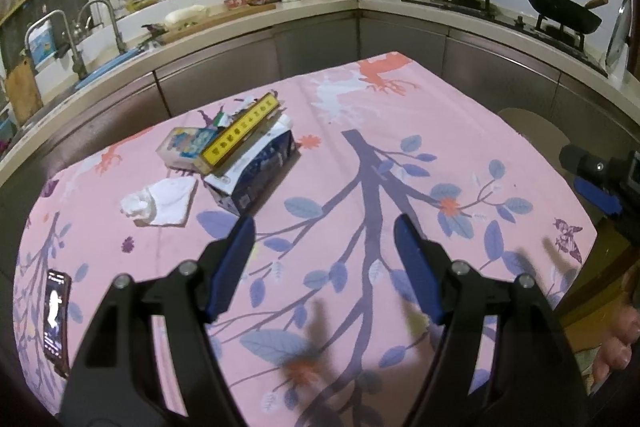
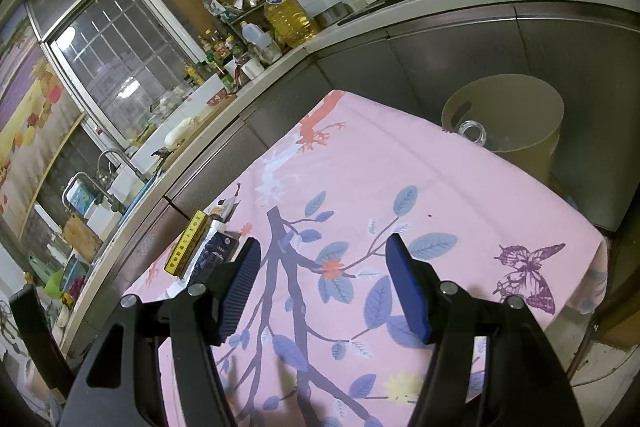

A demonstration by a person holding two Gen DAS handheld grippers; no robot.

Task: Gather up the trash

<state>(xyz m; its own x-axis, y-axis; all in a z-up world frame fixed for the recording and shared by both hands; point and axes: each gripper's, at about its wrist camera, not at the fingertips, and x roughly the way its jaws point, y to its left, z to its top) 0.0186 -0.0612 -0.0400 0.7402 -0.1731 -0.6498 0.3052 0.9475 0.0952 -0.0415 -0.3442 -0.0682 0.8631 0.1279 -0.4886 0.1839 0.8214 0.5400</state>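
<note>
left hand-held gripper [image 1: 324, 227], right hand-held gripper [image 2: 322, 247]: jaws wide, empty

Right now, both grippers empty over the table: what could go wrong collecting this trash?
1. The long yellow box lies loose atop the blue carton; gripping the carton first could tip it off.
2. The phone sits near the table edge, close to the crumpled tissue; a careless sweep by the left gripper might knock it.
3. The bin stands past the far corner; a drop from the right gripper could miss.
</note>
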